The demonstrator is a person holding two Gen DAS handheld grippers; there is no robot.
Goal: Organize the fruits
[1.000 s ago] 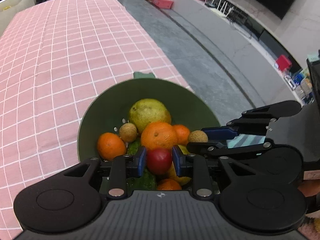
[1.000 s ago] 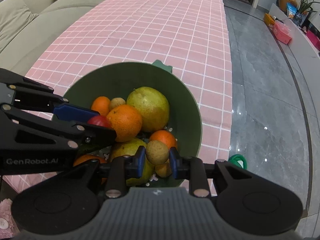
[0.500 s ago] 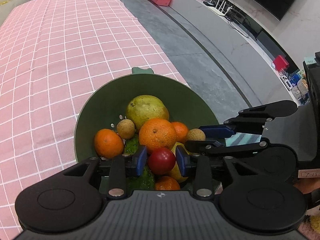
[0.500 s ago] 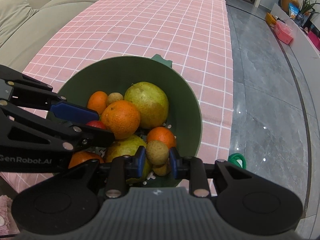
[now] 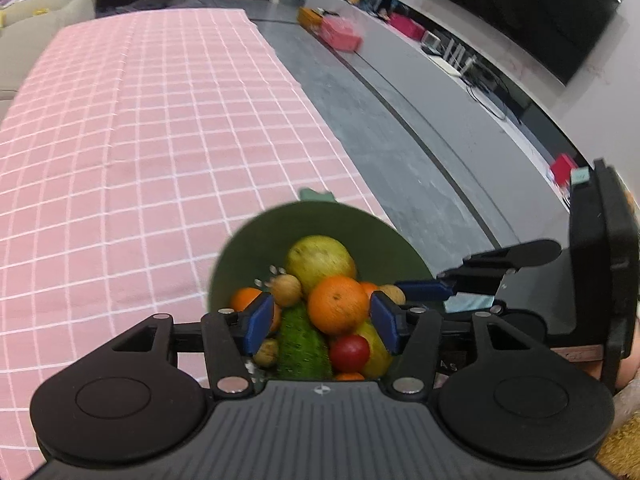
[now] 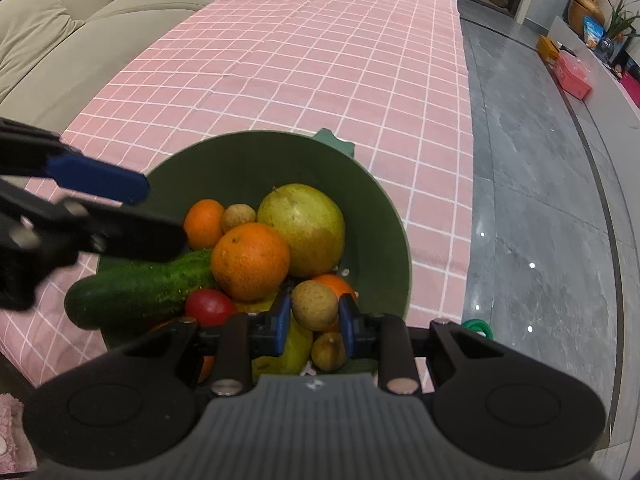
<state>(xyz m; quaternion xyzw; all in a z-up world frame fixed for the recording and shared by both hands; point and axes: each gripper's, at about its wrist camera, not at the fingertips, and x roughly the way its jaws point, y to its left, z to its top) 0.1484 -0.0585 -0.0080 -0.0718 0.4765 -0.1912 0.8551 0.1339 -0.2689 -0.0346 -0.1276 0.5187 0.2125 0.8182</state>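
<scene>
The fruits are sitting piled in the green bowl (image 6: pixel 384 216) on the pink-checked surface (image 6: pixel 320 48). The right tool (image 6: pixel 314 315) is gripping a small brown fruit (image 6: pixel 314 305) over it; the left tool (image 5: pixel 322 318), just widening, is hovering empty above the red tomato (image 5: pixel 349 353).

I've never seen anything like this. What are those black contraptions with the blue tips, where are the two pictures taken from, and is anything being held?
There is no robot here: a person holds a two-finger gripper in each hand, and each carries a wide-angle camera looking along its fingers. One picture comes from the left gripper, the other from the right gripper. Each gripper also shows in the other's view.

Both look down into a green bowl on a pink checked tablecloth. It holds oranges, a large yellow-green fruit, a cucumber, a small red fruit and small brown fruits.

The right gripper is clamped on one small brown fruit. The left one's jaws have just been opening; they stand wide above the pile, with nothing gripped.
</scene>
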